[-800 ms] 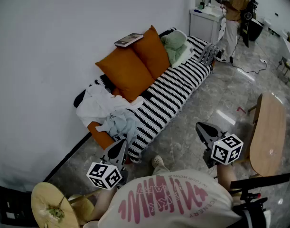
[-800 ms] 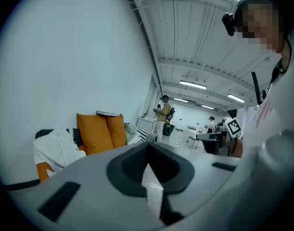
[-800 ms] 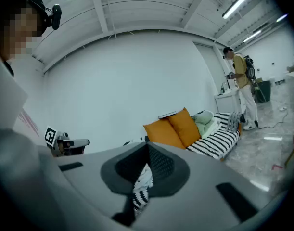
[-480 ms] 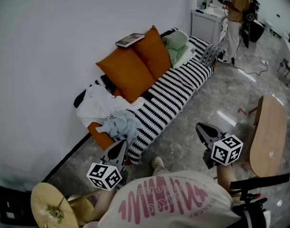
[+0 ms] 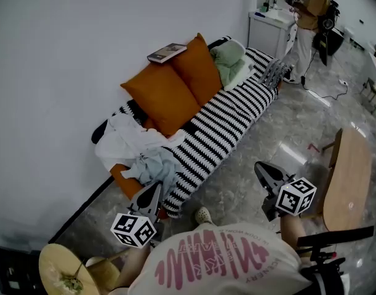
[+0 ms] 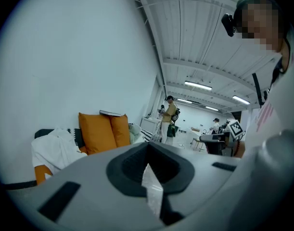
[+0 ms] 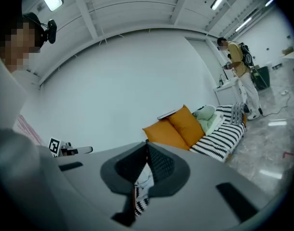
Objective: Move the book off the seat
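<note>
Book (image 5: pixel 167 52) atop cushions (image 5: pixel 163 97) on sofa (image 5: pixel 224 125), clothes (image 5: pixel 132 143) to their L.

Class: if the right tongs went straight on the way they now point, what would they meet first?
The right tongs would probably meet the striped sofa first, across bare floor; depth is unclear.
</note>
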Motion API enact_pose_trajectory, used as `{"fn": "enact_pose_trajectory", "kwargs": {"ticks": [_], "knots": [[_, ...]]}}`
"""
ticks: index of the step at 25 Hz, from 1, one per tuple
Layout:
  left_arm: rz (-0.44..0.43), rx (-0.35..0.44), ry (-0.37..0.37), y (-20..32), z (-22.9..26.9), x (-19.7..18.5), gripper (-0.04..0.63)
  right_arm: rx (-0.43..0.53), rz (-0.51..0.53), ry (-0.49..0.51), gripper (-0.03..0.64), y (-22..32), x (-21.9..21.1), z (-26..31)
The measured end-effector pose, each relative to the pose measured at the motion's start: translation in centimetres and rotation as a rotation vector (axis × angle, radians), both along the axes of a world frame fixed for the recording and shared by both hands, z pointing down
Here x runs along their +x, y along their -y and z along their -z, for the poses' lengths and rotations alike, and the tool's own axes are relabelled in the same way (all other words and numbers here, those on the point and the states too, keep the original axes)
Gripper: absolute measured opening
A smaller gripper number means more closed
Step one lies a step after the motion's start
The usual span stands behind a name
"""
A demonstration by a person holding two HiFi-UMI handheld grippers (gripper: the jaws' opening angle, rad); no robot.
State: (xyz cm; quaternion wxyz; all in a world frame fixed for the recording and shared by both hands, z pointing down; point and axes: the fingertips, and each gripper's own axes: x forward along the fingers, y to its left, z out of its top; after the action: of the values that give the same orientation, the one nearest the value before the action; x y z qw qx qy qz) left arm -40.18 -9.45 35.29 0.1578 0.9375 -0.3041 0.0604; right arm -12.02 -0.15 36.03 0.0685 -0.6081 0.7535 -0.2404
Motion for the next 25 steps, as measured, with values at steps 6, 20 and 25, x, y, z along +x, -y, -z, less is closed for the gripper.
{"fn": "enact_pose_trajectory", "kwargs": {"ticks": [6, 20, 25], "knots": [[0.014, 0.030, -0.052, 4.6, 1.3, 1.0, 0.008, -0.027, -0.025, -0.019, 0.011, 4.2, 1.8, 0.4], [-0.038, 0.028, -0.039, 16.8, 0.9, 3.5, 0.008, 0.013, -0.057, 0.239, 0.011, 18.6, 3.7, 1.8], [-0.033, 0.022, -0.039, 16.4, 0.9, 3.3, 0.008, -0.007, -0.037, 0.234, 0.011, 18.6, 2.5, 1.6]]}}
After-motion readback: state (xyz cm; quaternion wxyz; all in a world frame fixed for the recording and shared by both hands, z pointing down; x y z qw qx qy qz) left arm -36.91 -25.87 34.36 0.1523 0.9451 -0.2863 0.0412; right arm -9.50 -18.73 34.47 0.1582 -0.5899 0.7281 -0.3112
